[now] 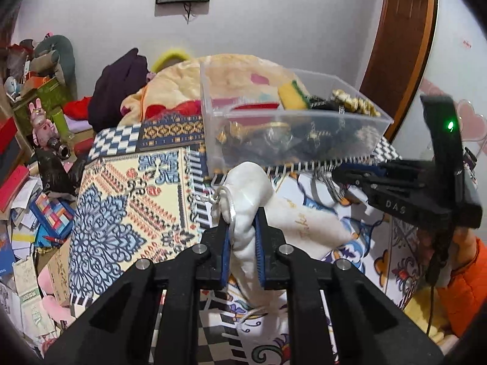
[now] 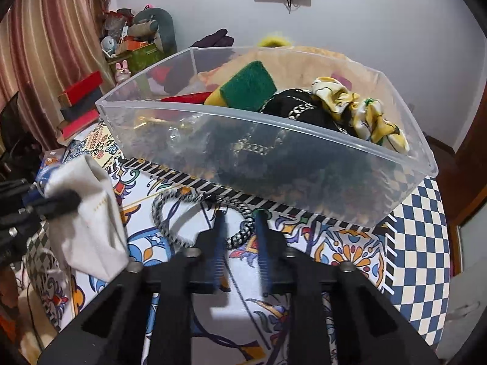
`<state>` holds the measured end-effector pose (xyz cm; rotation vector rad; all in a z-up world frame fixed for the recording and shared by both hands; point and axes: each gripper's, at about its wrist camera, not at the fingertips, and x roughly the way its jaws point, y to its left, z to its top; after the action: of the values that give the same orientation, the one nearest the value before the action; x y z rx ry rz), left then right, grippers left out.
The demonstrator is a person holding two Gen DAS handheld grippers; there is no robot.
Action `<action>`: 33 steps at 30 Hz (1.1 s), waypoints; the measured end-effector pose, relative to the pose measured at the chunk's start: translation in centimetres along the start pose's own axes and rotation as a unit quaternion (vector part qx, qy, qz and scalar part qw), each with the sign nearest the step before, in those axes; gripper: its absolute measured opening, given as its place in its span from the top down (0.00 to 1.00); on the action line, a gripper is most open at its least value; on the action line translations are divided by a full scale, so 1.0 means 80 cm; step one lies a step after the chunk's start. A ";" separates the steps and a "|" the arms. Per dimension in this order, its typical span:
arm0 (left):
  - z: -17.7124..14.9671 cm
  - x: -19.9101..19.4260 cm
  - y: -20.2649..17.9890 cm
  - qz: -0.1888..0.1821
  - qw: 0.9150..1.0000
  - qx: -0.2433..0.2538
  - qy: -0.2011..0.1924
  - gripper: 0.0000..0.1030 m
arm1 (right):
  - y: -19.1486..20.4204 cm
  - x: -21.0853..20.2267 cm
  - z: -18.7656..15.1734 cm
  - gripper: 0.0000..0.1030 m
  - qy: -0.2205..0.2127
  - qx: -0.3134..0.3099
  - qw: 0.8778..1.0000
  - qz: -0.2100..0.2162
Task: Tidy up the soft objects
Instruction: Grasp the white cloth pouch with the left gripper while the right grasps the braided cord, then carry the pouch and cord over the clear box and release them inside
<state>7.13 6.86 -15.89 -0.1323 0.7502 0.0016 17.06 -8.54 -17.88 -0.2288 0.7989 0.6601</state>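
Note:
My left gripper (image 1: 242, 216) is shut on a white drawstring pouch (image 1: 249, 200) and holds it above the patterned cloth, just in front of a clear plastic bin (image 1: 292, 140). The pouch also shows at the left of the right wrist view (image 2: 91, 213). The bin (image 2: 264, 158) holds a yellow-green sponge (image 2: 246, 85), black fabric with a chain (image 2: 292, 109) and a yellow patterned scrunchie (image 2: 365, 115). My right gripper (image 2: 239, 216) is open, its jaws on either side of a grey braided hair band (image 2: 243, 228) that lies on the cloth before the bin. The right gripper shows in the left view (image 1: 344, 176).
The patterned cloth (image 1: 127, 200) covers a raised surface that drops off at the left to a cluttered floor with books and boxes (image 1: 27, 213). A blanket pile (image 1: 182, 85) lies behind the bin. A wooden door (image 1: 401, 30) stands at the right.

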 end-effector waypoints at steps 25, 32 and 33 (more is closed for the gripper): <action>0.116 -0.051 -0.014 -0.007 0.990 -0.004 -0.138 0.88 | -0.035 -0.132 0.016 0.94 -0.150 0.028 0.988 -0.024; 0.150 -0.034 -0.013 0.011 0.988 -0.015 -0.153 0.88 | -0.037 -0.130 0.049 0.94 -0.174 0.041 0.983 -0.034; 0.153 -0.031 -0.013 0.012 0.988 -0.016 -0.152 0.88 | -0.039 -0.127 0.053 0.94 -0.176 0.044 0.983 -0.033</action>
<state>13.69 7.41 -5.22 -0.1497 0.4462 0.0567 16.32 -13.84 -7.72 -0.0537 0.4771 0.5798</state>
